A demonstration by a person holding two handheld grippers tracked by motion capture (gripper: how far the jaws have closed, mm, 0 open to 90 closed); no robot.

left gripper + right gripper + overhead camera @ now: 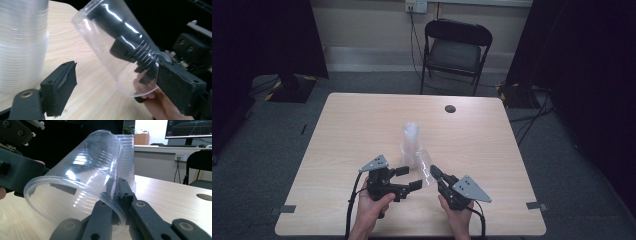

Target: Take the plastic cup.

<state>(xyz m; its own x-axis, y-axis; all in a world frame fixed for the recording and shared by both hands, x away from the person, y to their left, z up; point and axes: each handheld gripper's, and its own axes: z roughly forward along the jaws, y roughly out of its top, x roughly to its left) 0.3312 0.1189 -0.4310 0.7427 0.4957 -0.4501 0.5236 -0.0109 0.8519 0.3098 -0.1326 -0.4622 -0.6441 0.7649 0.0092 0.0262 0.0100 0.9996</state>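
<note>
Our right gripper (117, 202) pinches the rim of a clear plastic cup (82, 177), held tilted beside the stack of cups (410, 142). Our left gripper (110, 87) has its jaws spread apart around the cup, not pressing it.

The high view looks down and forward from above the person's edge of the table (362, 120), far enough off to take in the whole top, the floor around it and a chair (455, 50) past the far edge. The left gripper view sits low and very near, looking along its own jaws across the tabletop at a clear cup (117, 50) close in front. The right gripper view rides just as low and close, facing the far edge and the chair beyond. All three views share that cup near the table's near edge
</note>
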